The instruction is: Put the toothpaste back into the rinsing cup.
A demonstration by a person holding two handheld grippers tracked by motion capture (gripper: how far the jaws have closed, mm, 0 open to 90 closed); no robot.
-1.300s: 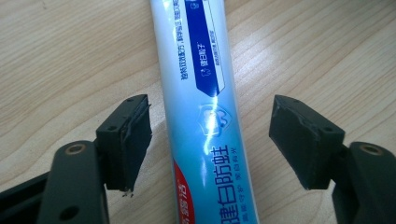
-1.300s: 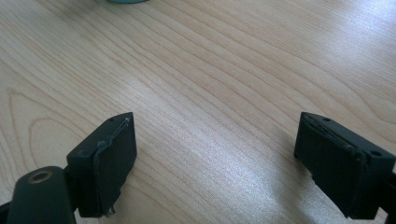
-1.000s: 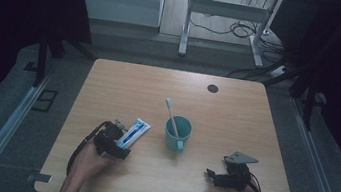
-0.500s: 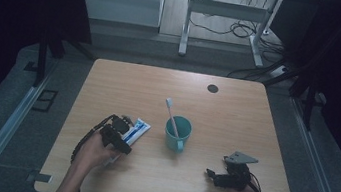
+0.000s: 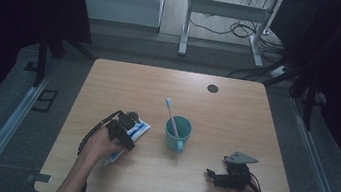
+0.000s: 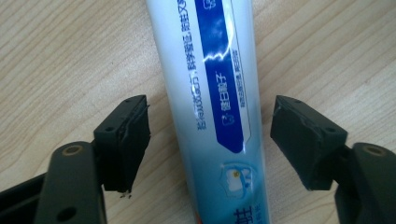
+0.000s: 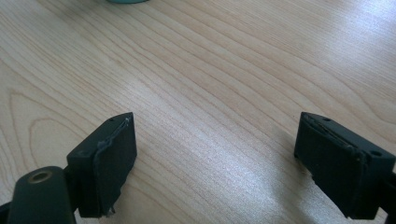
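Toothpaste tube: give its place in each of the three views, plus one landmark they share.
High view: the toothpaste tube lies left of the teal cup, under the left gripper.
Left gripper view: it runs from top centre to the bottom edge, between the open jaws, touching neither.
Right gripper view: not in it.
Shared landmark: the wooden table.

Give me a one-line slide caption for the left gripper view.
Left tool straddles the toothpaste tube on the wooden table, pads not touching.
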